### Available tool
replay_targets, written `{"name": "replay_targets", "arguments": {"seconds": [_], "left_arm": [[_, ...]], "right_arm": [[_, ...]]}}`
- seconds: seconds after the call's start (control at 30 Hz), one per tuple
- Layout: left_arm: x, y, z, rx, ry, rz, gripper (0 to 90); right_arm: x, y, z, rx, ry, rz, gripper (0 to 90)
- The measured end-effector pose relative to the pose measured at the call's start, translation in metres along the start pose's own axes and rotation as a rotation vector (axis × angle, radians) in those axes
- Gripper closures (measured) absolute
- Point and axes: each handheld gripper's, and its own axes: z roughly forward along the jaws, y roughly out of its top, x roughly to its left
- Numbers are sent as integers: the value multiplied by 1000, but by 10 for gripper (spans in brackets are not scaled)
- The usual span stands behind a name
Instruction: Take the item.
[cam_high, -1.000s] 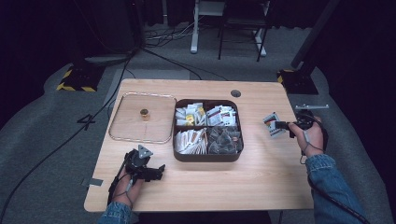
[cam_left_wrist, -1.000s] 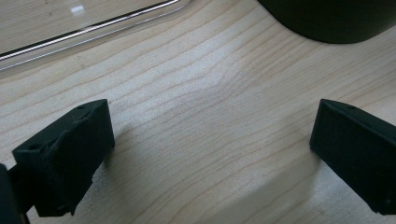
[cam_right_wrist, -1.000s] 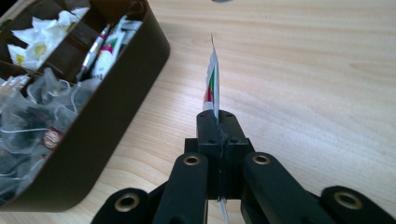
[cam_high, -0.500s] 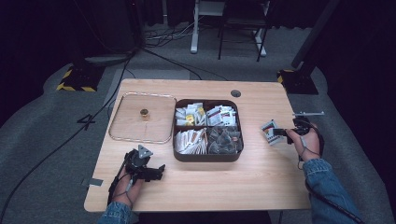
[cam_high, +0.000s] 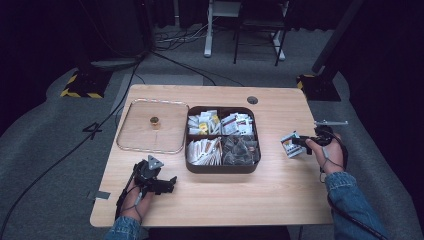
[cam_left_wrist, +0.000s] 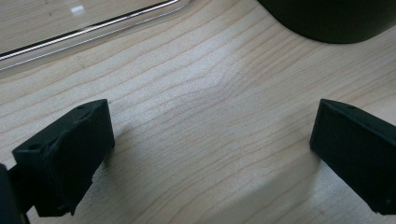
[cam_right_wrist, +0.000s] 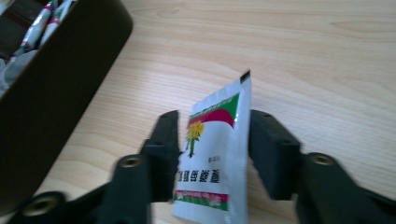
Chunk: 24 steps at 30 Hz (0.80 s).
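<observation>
A recording studio or lab space is suggested. A light wooden desk (cam_high: 225, 200) with a cable hole is set on grey carpet (cam_high: 50, 150), surrounded by black curtained darkness. Black cables (cam_high: 75, 145) are trailed across the floor, yellow-and-black hazard-striped stand bases (cam_high: 80, 85) are placed at either side, and white metal desk legs (cam_high: 207, 30) are seen behind.
</observation>
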Motion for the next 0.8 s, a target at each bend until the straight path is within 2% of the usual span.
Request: {"name": "replay_targets", "arguments": {"seconds": [0.03, 0.1, 0.2, 0.3, 0.37, 0.47, 0.6, 0.63, 0.8], "left_arm": [[0, 0, 0, 0, 0, -1, 1], [0, 0, 0, 0, 0, 0, 1], [0, 0, 0, 0, 0, 0, 1], [0, 0, 0, 1, 0, -1, 1], [0, 0, 0, 1, 0, 0, 1], [-1, -1, -1, -3, 5, -10, 1], [-2, -3, -2, 0, 12, -14, 1], [-3, -3, -2, -3, 11, -18, 1], [-3, -3, -2, -3, 11, -18, 1]], "right_arm": [[-3, 0, -1, -8, -38, -11, 450], [-5, 0, -3, -21, -52, -7, 447], [-5, 0, -7, -41, -39, 2, 447], [-2, 0, -11, -52, -26, -10, 446], [4, 1, -18, -81, 8, -31, 447], [10, 1, -27, -107, 35, -44, 445], [17, -1, -35, -121, 65, -54, 443], [22, -4, -40, -133, 96, -56, 443], [31, -8, -49, -150, 130, -78, 442]]}}
